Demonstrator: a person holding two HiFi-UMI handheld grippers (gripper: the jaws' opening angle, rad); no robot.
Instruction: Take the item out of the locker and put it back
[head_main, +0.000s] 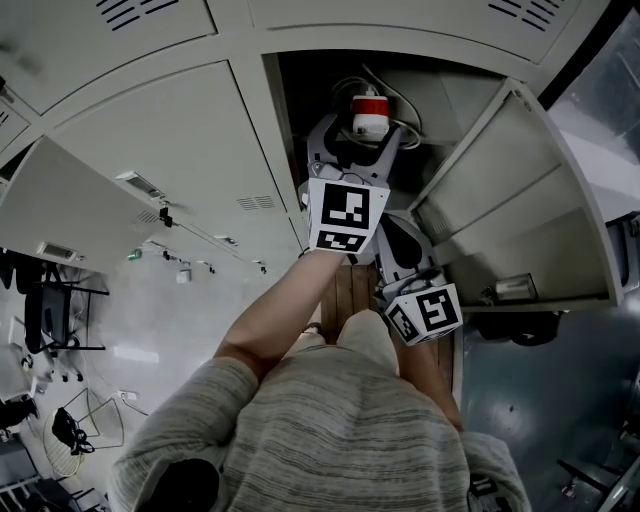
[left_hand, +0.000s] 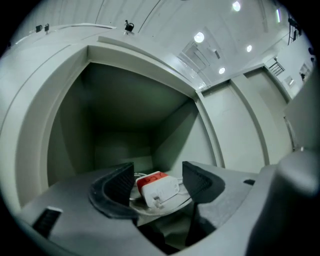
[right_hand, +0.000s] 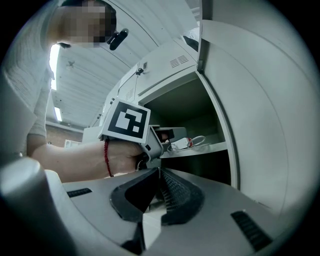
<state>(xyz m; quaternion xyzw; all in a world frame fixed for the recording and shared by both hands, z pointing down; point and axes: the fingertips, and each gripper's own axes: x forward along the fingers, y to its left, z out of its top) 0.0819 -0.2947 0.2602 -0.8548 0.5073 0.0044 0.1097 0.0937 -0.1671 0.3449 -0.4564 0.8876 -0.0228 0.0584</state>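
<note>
Left gripper view | your left gripper (left_hand: 160, 181) gapes around the charger (left_hand: 158, 190), ready to pinch | right gripper (right_hand: 159, 189) closed, empty

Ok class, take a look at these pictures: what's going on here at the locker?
A person stands at an open locker with a gripper in each hand. The left gripper reaches into the compartment, its jaws apart on either side of a white and red charger that lies on the shelf with its cable. The pads do not seem to press on it. The right gripper is outside the locker, jaws together and empty.
</note>
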